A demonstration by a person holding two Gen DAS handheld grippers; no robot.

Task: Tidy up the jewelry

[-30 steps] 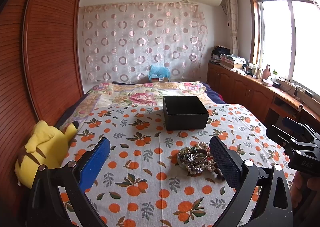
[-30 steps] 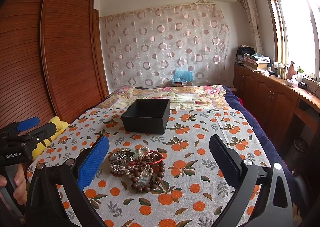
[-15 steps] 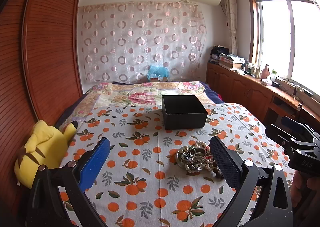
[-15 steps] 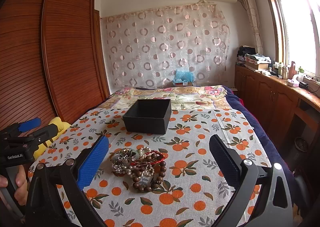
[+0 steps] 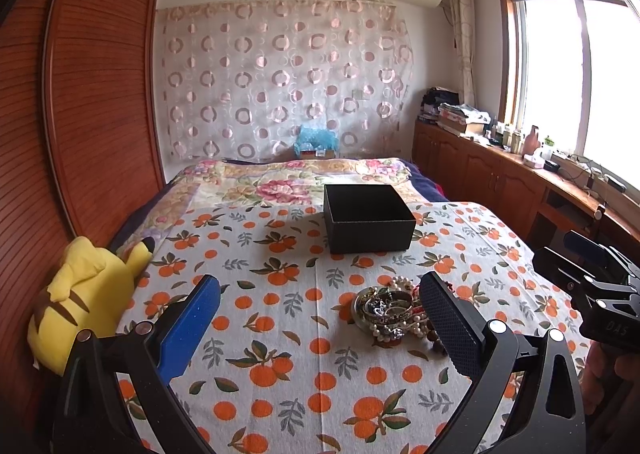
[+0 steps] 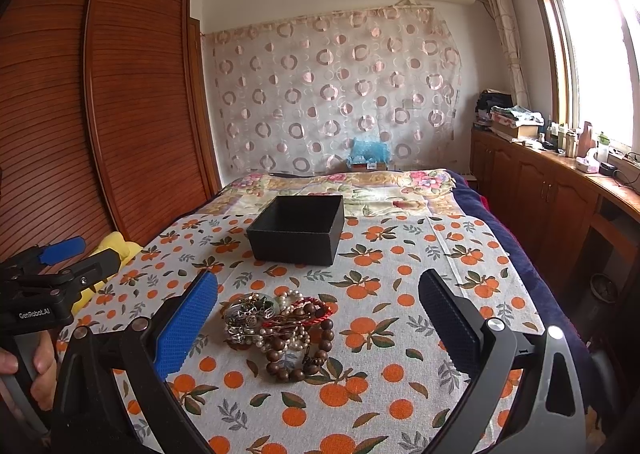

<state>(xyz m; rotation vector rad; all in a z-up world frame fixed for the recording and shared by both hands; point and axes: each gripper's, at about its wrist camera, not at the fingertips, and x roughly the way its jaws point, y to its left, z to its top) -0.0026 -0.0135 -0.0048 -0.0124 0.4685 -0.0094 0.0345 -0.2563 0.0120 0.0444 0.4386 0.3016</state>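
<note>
White "GenRobot.AI" on the black left gripper [image 6: 60,254] body, faint "DAS" (partly hidden) on the black right gripper [image 5: 592,266] body

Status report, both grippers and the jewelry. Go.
Left gripper open, empty. Right gripper open, empty. Jewelry pile tangled on the bedspread, short of the black box. Nothing in the way.

A pile of jewelry [image 6: 280,328] lies on the bed cloth [image 6: 400,278], with the open box [image 6: 298,230] behind it, a stuffed toy [image 5: 86,302] far off to the left by the wardrobe [image 5: 92,102], and maybe cupboards [image 6: 536,198] along the right wall.
</note>
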